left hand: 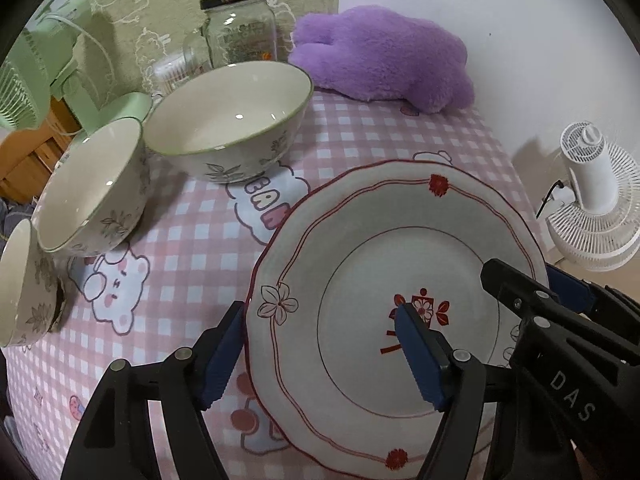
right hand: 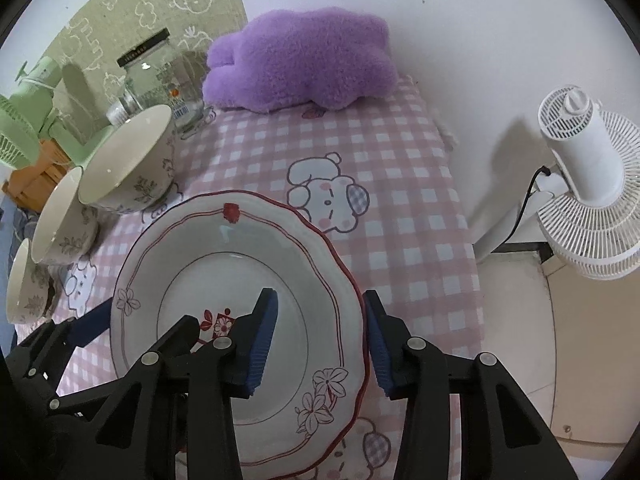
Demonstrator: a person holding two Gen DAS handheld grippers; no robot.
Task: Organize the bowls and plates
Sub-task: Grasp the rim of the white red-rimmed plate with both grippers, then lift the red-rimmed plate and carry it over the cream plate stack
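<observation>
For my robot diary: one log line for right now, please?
left gripper: astride plate rim | right gripper: astride opposite rim | three bowls: left

Soft, even indoor light is filling both views, fairly bright with a faint purple cast on the wall [right hand: 460, 40]. The white fan [right hand: 580, 168] is throwing a soft grey shadow leftward onto that wall. Small glints are showing inside the bowls [left hand: 236, 116]. Fisheye bending is curving the edges, with black vignetting darkening the corners
</observation>
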